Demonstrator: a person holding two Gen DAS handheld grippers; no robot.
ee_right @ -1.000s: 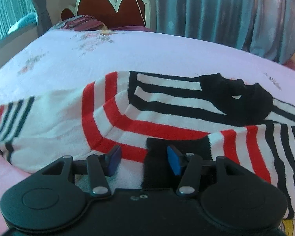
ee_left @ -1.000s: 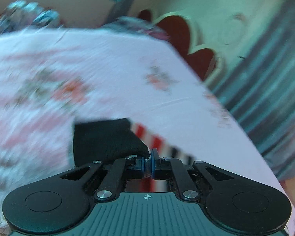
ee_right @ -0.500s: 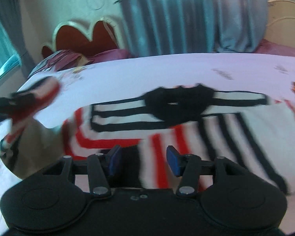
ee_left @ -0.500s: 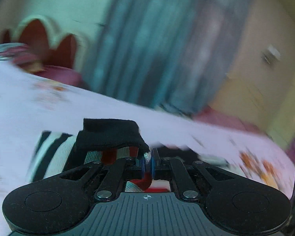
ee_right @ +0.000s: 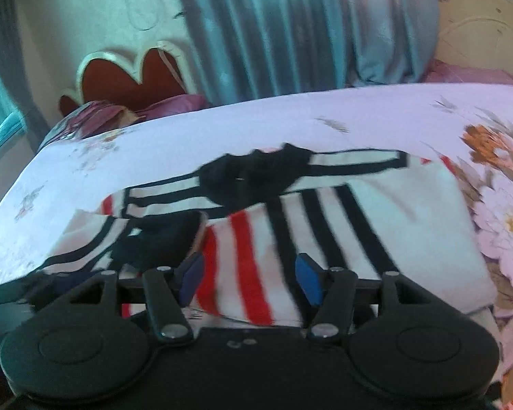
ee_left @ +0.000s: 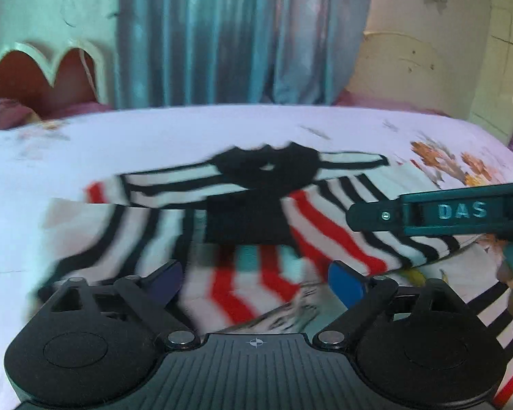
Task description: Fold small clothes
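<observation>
While both jaws gape apart, gripping nothing, the left gripper (ee_left: 253,278) and right gripper (ee_right: 248,278) hover over the striped sweater (ee_right: 325,212), spread on the floral bedsheet (ee_right: 188,136) toward 12 o'clock.

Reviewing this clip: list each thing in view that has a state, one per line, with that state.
Left hand-held gripper: open, holding nothing.
Right hand-held gripper: open, holding nothing.
Striped sweater: lying on the bed, sleeves folded in over the body.
Black collar: flat at the far edge of the sweater.
Bed sheet: spread flat under the sweater.
Curtain: drawn shut.
</observation>
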